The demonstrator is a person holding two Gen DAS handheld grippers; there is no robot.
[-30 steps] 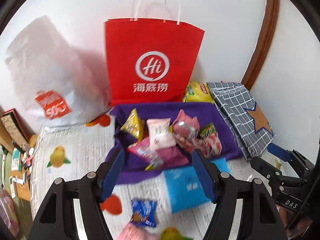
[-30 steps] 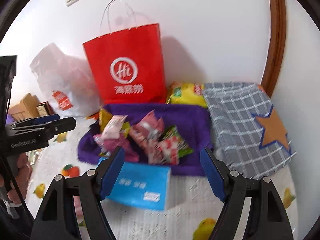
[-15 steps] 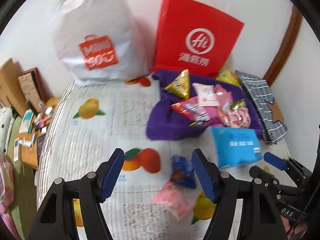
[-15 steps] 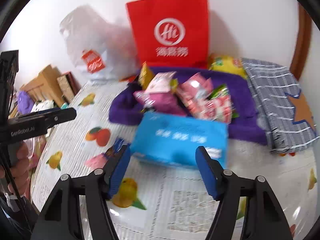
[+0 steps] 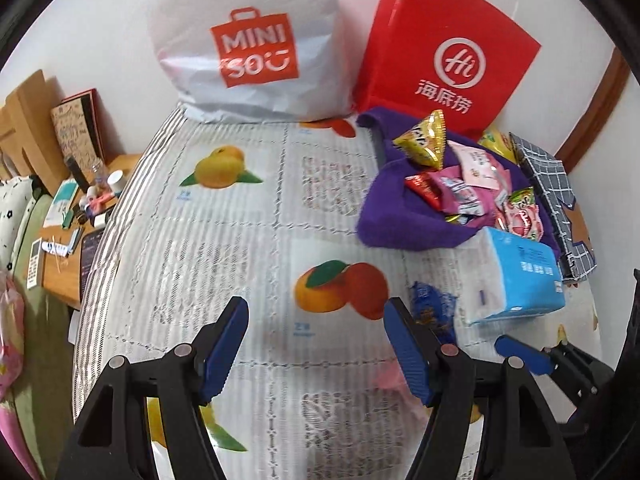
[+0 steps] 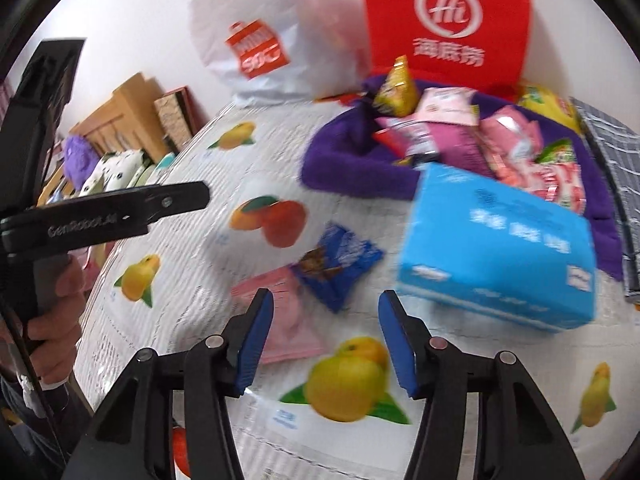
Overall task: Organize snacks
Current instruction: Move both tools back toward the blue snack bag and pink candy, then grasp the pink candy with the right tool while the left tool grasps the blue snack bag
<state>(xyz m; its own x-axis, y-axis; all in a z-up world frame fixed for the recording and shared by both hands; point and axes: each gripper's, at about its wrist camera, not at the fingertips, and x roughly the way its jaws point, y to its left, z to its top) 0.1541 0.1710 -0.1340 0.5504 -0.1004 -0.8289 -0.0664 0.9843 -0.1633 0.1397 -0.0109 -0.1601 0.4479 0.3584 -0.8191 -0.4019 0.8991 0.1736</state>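
Fuzzy purple cloth (image 6: 352, 168) under glossy foil snack packets (image 6: 440, 136), shiny plastic wrap on blue tissue pack (image 6: 496, 256), matt red paper bag (image 5: 444, 48), crinkly white plastic bag (image 5: 248, 40), ribbed printed tablecloth (image 5: 224, 248), matt black plastic gripper arms.

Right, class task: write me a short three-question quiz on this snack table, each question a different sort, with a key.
1. True or false: the right gripper is shut on the blue snack packet.
2. Multiple choice: where does the pile of snacks lie? A) in the red paper bag B) on the purple cloth C) on the blue tissue pack
3. Fill in: the two loose packets on the fruit-print tablecloth are blue and ____.

Key: 1 false, both it and the left gripper are open and empty; 2 B; 3 pink.
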